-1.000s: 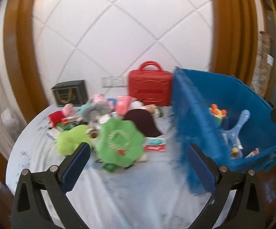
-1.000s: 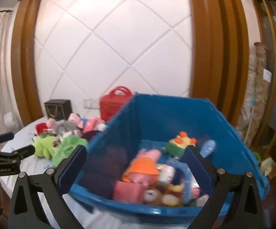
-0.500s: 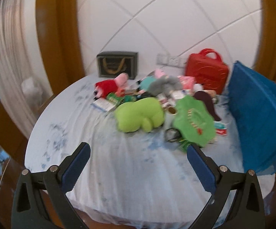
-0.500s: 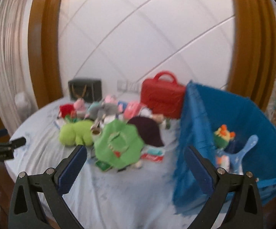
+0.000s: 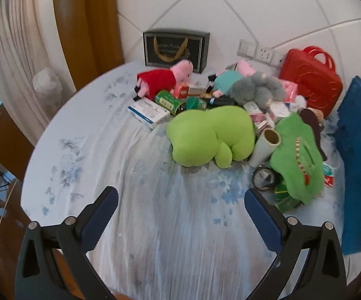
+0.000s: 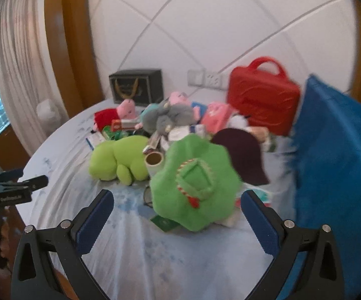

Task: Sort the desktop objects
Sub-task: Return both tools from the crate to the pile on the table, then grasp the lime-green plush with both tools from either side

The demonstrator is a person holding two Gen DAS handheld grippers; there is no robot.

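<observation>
Both my tongs, left tongs (image 5: 180, 215) and right tongs (image 6: 176, 215), stand wide and empty above the desk (image 5: 100, 150). The green plush (image 6: 193, 185) lies just ahead of the right one, near the blue bin (image 6: 335, 150). I judge it soft and light; I would pinch its thick edge.

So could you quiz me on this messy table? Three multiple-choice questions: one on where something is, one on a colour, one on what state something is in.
1. Where does the red case stand?
A. at the back against the wall
B. at the front table edge
C. on the floor

2. What colour is the big bin?
A. yellow
B. blue
C. white

3. How is the right gripper?
A. shut on a toy
B. open and empty
C. shut on nothing

Answers: 1 A, it sits by the wall sockets behind the pile; 2 B, its wall is blue; 3 B, its fingers stand wide apart.
</observation>
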